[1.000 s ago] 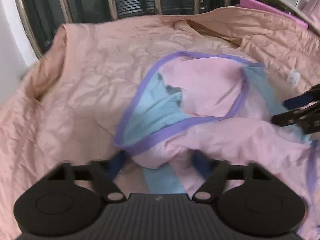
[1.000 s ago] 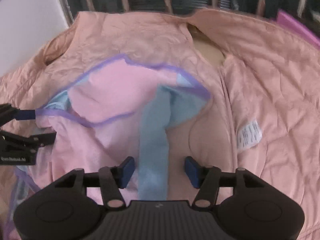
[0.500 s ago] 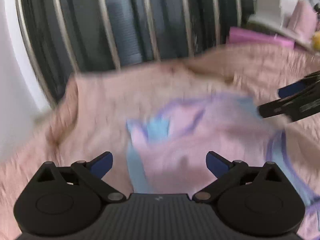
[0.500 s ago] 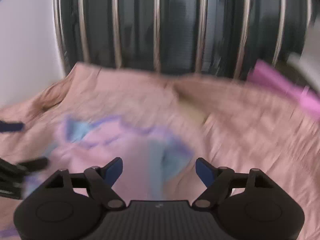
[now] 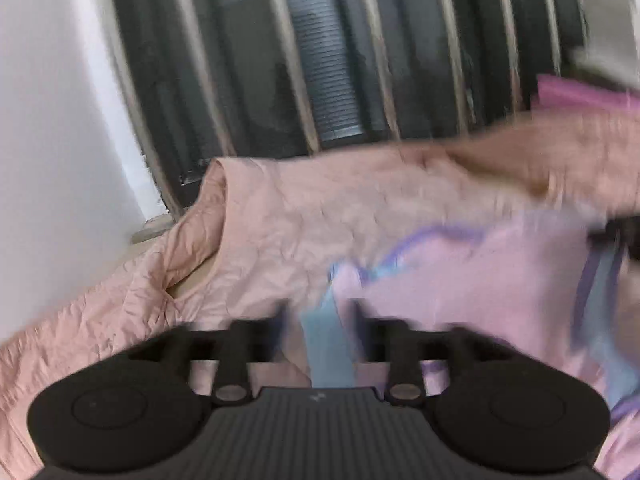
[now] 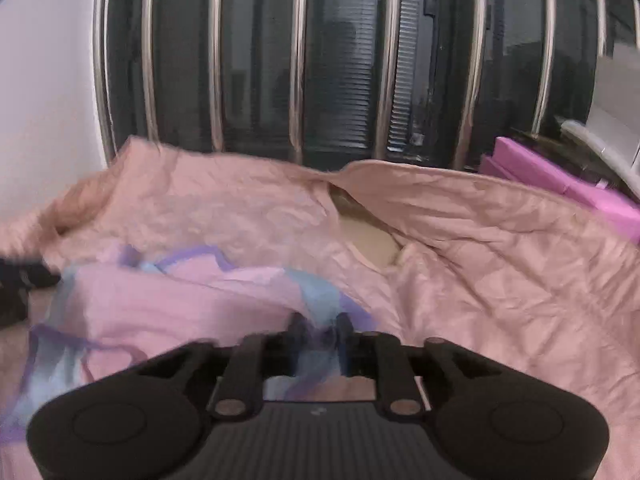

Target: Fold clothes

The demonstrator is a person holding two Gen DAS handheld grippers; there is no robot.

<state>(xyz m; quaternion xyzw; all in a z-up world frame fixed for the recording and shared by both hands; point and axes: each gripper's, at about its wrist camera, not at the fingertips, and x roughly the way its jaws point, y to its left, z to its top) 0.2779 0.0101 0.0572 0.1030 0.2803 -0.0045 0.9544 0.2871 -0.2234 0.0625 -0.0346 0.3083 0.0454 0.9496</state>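
Note:
A pink garment [image 5: 480, 280] with purple trim and light blue straps lies crumpled on a peach quilted cover [image 5: 300, 220]. In the left wrist view my left gripper [image 5: 318, 316] is closing around a blue strap [image 5: 326, 352]. The strap lies between the blurred fingers with a gap on each side. In the right wrist view my right gripper [image 6: 321, 326] is closing on bunched blue and purple cloth at the garment's [image 6: 180, 300] right end, which fills the gap. Each gripper shows as a dark blur at the edge of the other's view.
A dark window with upright metal bars [image 6: 340, 60] stands behind the cover [image 6: 500, 260]. A white wall [image 5: 52, 120] is at the left. A magenta box [image 6: 560, 184] and pale items sit at the back right. A tan surface [image 6: 368, 240] shows through a gap in the cover.
Both views have tilted up to show more of the window. Both sets of jaws spread wide half a second ago and have since narrowed onto the garment's blue straps.

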